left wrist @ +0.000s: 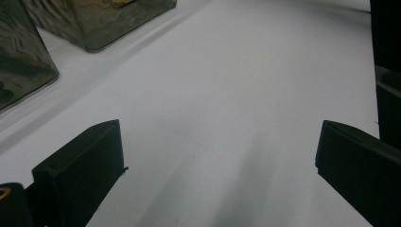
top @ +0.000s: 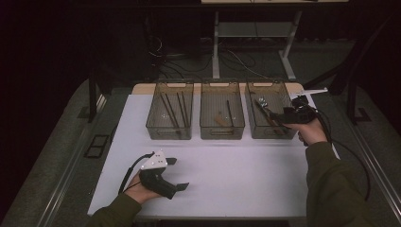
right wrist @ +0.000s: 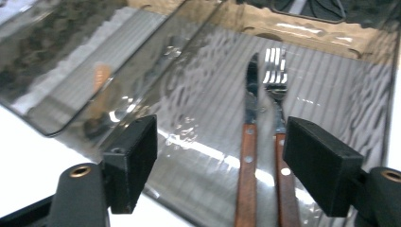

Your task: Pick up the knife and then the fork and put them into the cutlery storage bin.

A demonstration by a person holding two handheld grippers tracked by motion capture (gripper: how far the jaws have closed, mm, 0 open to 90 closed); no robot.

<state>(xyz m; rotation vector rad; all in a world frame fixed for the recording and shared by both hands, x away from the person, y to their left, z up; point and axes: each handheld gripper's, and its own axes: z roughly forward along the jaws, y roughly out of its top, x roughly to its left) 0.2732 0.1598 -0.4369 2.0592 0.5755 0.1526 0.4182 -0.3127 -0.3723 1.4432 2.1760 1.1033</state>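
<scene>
A knife [right wrist: 249, 142] and a fork [right wrist: 275, 71], both with wooden handles, lie side by side in the right-hand clear bin [top: 263, 84]. My right gripper [top: 275, 118] hangs over this bin's near right corner, slanting in toward it. In the right gripper view its jaws [right wrist: 220, 137] stand wide apart above the bin floor, with nothing between them and the two handles just right of the gap's middle. My left gripper [top: 177, 173] rests on the white table [top: 236, 165] at the front left. It is open, and bare table lies between its jaws [left wrist: 220, 142].
Three clear bins stand in a row at the table's far side. The left bin [top: 169, 133] holds several long dark sticks. The middle bin [top: 222, 134] holds a brown piece and a dark stick. A table frame and cables lie beyond on the floor.
</scene>
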